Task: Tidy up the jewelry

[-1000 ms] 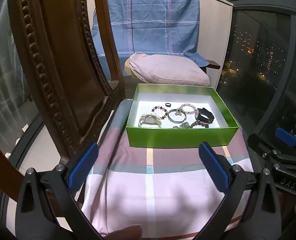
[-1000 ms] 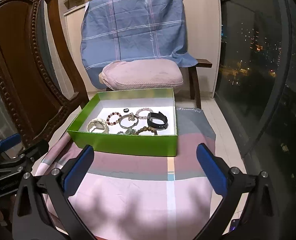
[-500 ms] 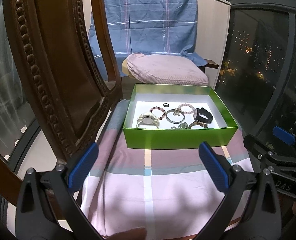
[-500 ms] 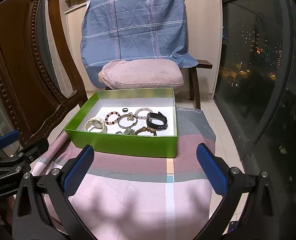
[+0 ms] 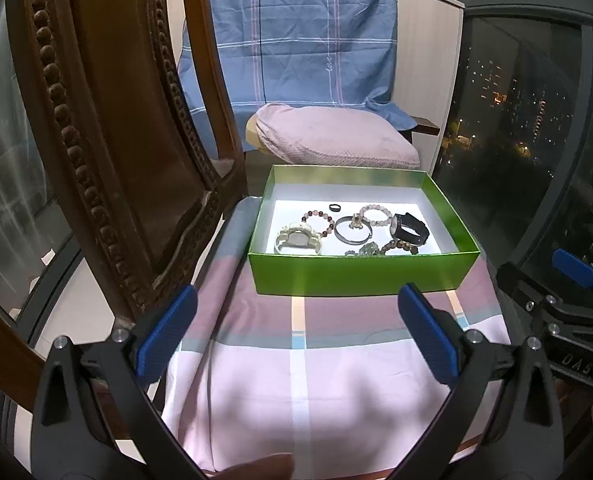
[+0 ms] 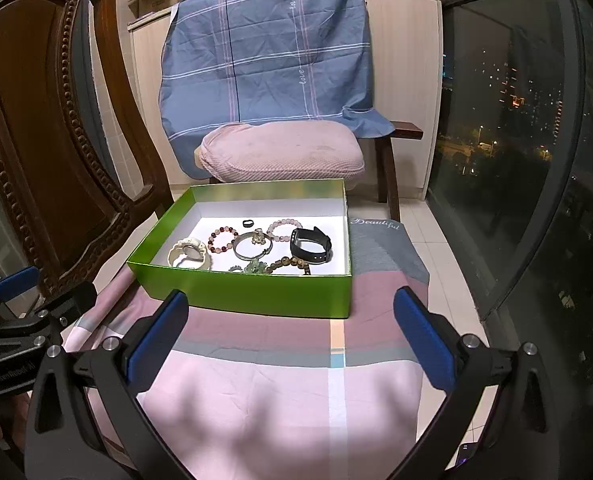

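Observation:
A green box (image 5: pixel 360 276) (image 6: pixel 248 292) with a white inside stands on a pink striped cloth. In it lie a white watch (image 5: pixel 298 239) (image 6: pixel 188 253), a black band (image 5: pixel 410 229) (image 6: pixel 310 245), a silver bangle (image 5: pixel 352 229) (image 6: pixel 253 245), beaded bracelets (image 5: pixel 318 220) (image 6: pixel 221 236) and a small dark ring (image 5: pixel 335 207) (image 6: pixel 248 223). My left gripper (image 5: pixel 296 332) is open and empty, in front of the box. My right gripper (image 6: pixel 288 334) is open and empty, also short of the box.
A carved wooden chair (image 5: pixel 108 140) (image 6: pixel 44 152) stands close on the left. Behind the box is a seat with a pink cushion (image 5: pixel 336 140) (image 6: pixel 280 152) and a blue cloth (image 6: pixel 264 52). A dark window (image 6: pixel 516 140) runs along the right.
Both grippers have drawn back and drifted slightly, so the box sits a little farther away in the views. Both stay open and empty.

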Available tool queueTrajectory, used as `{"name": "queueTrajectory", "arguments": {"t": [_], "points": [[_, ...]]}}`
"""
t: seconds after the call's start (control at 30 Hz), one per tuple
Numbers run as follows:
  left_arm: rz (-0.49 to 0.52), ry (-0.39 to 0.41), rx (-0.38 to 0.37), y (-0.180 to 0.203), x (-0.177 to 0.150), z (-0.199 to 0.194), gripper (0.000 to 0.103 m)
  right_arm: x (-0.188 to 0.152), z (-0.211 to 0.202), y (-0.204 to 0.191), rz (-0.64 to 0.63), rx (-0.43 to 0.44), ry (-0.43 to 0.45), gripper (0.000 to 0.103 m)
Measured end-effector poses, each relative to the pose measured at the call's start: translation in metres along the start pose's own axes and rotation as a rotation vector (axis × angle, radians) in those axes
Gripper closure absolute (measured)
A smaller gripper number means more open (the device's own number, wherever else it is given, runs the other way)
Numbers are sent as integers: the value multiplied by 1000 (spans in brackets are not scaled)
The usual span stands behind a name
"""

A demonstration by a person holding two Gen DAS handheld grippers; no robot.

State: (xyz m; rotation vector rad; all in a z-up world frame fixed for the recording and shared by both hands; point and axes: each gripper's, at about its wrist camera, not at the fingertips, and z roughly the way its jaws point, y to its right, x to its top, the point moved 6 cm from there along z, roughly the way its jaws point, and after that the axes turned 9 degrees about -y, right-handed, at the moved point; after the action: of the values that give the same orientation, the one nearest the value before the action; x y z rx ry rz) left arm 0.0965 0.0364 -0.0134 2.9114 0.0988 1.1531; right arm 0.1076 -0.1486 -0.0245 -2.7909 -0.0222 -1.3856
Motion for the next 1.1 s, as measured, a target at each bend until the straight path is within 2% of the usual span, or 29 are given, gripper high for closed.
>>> {"name": "queueTrajectory", "arguments": {"t": [1.1], "points": [[7,-6,-5,3,-1,2,4,0,-3,5,2,-7,5,3]]}}
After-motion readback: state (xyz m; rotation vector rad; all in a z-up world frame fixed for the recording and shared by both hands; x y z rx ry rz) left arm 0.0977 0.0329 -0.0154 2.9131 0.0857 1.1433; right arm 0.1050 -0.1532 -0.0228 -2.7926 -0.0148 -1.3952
